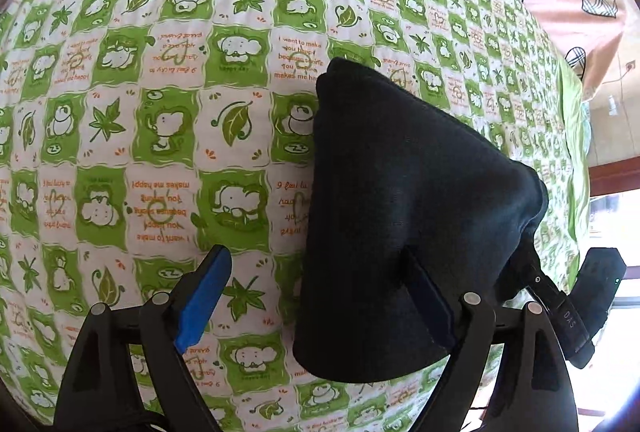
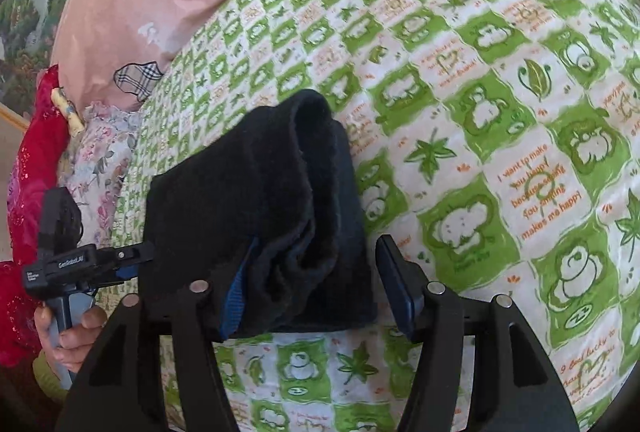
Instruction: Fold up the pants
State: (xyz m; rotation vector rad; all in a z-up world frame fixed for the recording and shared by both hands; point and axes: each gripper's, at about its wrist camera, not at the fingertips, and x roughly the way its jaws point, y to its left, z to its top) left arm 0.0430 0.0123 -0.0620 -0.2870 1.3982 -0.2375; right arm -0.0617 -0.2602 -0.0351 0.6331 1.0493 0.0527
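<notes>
The black pants (image 1: 400,200) sit folded in a thick bundle on the green-and-white bed sheet (image 1: 160,136), draped over one finger each of the wide-open left tongs (image 1: 316,296) and right tongs (image 2: 316,288), seemingly ungripped.

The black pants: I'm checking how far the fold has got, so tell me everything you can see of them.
The black pants look like soft, thick, fleecy fabric, folded into a compact bundle of several layers; the stacked edges show in the right wrist view. They lie on the green-and-white checked bedsheet. Both grippers are open. One blue-padded finger of the left gripper lies on top of the bundle, and one finger of the right gripper is tucked into the layers. Neither clamps the cloth.
</notes>
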